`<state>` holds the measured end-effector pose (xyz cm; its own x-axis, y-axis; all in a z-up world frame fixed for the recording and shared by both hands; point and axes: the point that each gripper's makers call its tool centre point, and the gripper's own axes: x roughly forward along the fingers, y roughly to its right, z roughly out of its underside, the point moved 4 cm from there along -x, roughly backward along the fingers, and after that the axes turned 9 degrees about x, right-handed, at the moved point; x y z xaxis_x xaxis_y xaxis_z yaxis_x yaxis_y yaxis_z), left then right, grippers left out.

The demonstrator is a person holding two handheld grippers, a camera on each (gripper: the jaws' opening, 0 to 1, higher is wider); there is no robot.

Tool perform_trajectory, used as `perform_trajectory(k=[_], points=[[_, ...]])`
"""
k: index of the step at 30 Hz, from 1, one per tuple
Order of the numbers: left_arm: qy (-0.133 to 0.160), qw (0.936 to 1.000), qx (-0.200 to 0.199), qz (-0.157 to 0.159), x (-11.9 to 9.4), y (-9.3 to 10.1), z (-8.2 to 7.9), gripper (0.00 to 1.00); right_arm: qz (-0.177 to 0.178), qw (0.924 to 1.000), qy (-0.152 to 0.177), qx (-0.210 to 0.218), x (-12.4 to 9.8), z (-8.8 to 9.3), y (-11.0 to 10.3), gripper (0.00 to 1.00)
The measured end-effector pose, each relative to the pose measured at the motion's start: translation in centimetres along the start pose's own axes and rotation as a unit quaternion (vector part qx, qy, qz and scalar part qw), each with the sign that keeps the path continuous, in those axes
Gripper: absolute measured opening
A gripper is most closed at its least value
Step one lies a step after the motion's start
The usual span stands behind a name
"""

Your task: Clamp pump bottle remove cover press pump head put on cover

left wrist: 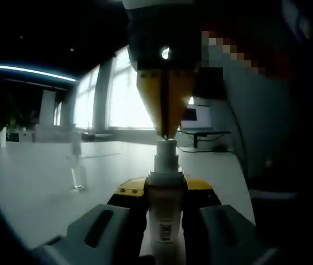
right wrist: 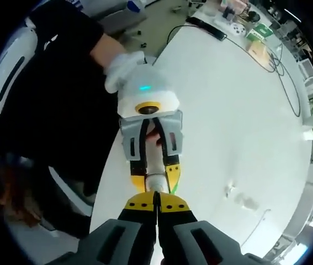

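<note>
In the left gripper view the pump bottle is cut off by the bottom edge, and its label print is too small to read. The clear cover on the tabletop is blurred. In the right gripper view the far-corner items are too small to identify.
</note>
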<state>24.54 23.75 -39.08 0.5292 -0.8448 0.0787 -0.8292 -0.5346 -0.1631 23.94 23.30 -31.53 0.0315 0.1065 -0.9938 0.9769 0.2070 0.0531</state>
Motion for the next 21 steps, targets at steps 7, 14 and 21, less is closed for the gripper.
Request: perform_trajectory(k=[7, 14, 21], points=[[0.001, 1.0000, 0.000, 0.000, -0.05, 0.01, -0.01, 0.14, -0.004, 1.0000, 0.001, 0.005, 0.04, -0.05, 0.06, 0.00], [0.001, 1.0000, 0.004, 0.001, -0.05, 0.01, 0.00, 0.14, -0.007, 0.9999, -0.001, 0.008, 0.03, -0.09, 0.07, 0.00], [0.000, 1.0000, 0.006, 0.001, -0.03, -0.04, 0.00, 0.14, -0.013, 0.9999, -0.001, 0.010, 0.05, -0.11, 0.12, 0.00]])
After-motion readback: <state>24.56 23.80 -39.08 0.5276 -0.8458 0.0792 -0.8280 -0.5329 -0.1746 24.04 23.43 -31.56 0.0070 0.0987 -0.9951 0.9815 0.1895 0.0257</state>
